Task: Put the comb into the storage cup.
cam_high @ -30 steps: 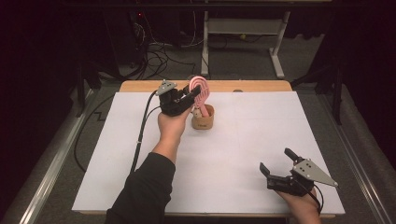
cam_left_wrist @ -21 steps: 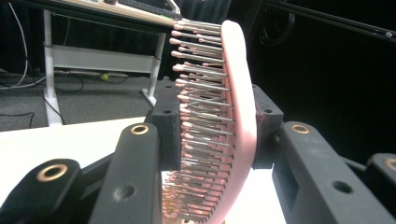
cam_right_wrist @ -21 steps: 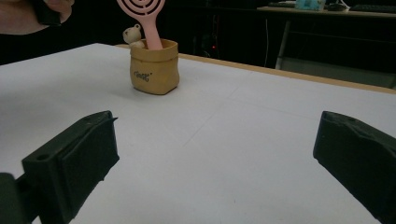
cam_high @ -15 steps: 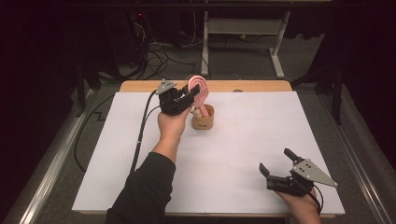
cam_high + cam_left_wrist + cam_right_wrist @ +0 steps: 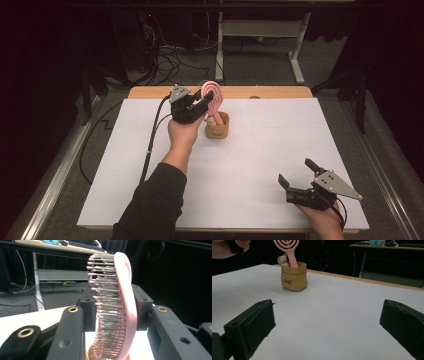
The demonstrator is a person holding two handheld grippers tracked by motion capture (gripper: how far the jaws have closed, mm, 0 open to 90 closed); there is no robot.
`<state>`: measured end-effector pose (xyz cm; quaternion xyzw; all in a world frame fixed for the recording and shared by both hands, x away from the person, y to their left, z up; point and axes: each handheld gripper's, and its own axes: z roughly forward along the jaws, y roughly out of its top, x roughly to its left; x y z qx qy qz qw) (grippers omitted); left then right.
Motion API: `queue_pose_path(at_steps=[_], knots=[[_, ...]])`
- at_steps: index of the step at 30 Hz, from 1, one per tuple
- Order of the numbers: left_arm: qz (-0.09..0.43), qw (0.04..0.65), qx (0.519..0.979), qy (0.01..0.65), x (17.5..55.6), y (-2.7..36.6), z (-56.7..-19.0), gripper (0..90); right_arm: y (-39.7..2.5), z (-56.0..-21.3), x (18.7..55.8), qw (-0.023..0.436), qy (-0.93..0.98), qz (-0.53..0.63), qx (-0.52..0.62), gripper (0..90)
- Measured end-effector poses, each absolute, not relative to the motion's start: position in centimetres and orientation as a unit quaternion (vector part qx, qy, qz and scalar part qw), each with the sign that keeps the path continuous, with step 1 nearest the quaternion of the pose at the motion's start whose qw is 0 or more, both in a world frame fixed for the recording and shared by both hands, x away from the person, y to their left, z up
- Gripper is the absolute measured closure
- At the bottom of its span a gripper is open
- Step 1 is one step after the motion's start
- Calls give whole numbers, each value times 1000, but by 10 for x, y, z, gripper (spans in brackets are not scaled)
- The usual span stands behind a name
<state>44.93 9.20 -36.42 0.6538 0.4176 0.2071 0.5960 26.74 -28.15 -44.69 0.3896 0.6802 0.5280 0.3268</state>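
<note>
Two jaws of the left gripper [image 5: 206, 98] pinch the pink hairbrush [image 5: 214, 94], standing upright, handle down in the tan pot [image 5: 217, 127] at twelve o'clock; right gripper [image 5: 296, 179], spread empty, sits at five o'clock.

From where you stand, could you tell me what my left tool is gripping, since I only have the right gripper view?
Observer: The left tool has its jaws closed on the head of the pink hairbrush.
Operator: Which way do the bristles face?
Observer: In the left gripper view they point left, toward one jaw pad.
Operator: And where is my right tool?
Observer: The right tool sits open at the table's near right corner, far from the tan pouch.
</note>
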Motion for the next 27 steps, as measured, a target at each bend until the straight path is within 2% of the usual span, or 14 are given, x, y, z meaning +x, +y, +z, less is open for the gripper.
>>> queue_pose_path(at_steps=[16,17,18,25,27], knots=[[244,567,668,416,449,92,-360,555,-281,-447,268,328,681,527,390,1],[244,566,669,415,449,92,-360,548,-281,-447,268,327,681,527,390,1],[244,566,669,416,450,93,-360,498,-281,-447,268,328,680,527,390,1],[242,557,676,418,451,96,-361,493,-280,-448,268,327,681,526,390,1],[240,557,676,418,451,97,-361,449,-280,-448,268,327,682,526,390,1]])
